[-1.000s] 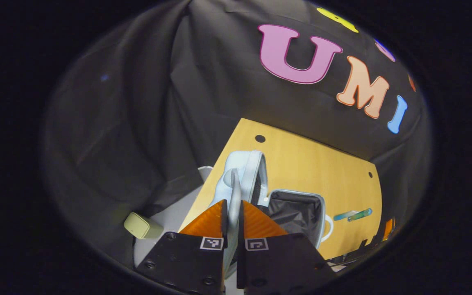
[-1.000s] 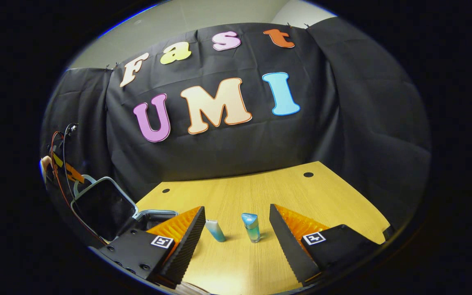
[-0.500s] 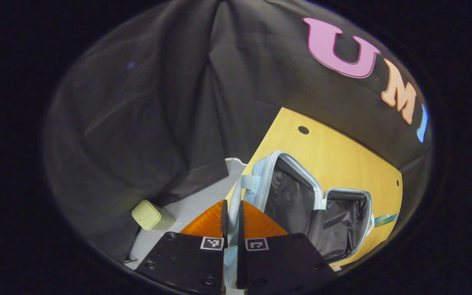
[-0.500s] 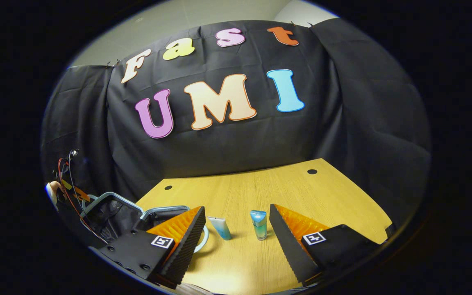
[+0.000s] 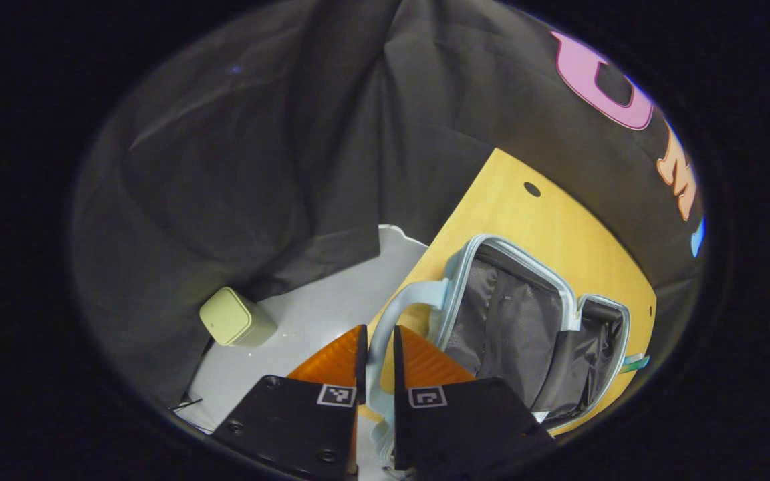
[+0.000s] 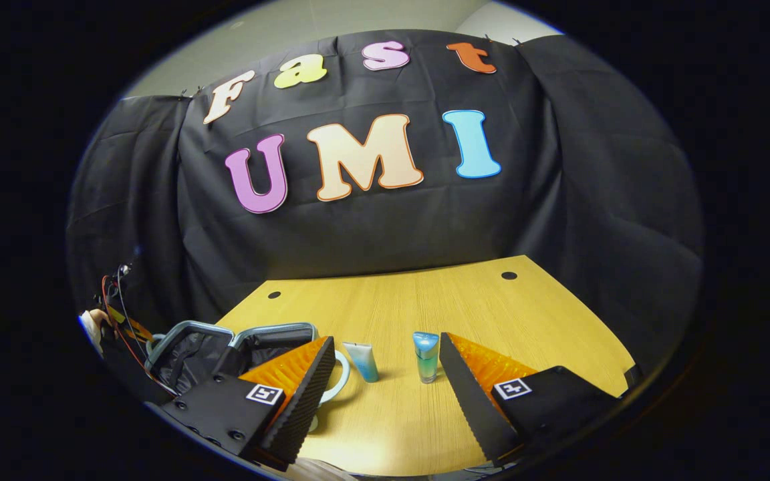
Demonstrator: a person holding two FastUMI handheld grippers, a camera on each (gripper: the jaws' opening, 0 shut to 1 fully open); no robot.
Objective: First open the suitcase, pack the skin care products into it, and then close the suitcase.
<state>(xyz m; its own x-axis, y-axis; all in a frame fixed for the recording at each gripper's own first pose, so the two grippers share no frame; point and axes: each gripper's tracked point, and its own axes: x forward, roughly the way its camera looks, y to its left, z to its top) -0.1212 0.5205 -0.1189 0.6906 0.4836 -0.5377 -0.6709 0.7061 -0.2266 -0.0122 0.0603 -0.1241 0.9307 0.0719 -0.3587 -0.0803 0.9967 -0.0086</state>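
We see the left claw (image 5: 377, 354) clenched on the handle (image 5: 395, 314) of the suitcase (image 5: 525, 334), which lies open on the bench (image 6: 425, 300). Our right claw (image 6: 385, 381) is released near two tubes (image 6: 361, 361).

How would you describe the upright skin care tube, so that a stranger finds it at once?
On the yellow wooden table, right of the open pale blue suitcase, two small blue-green tubes are side by side. It is the right one, standing straight on its base, while the neighbour tube leans.

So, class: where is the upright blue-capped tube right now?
In the right gripper view, the tube stands on the table, just inside the right finger.
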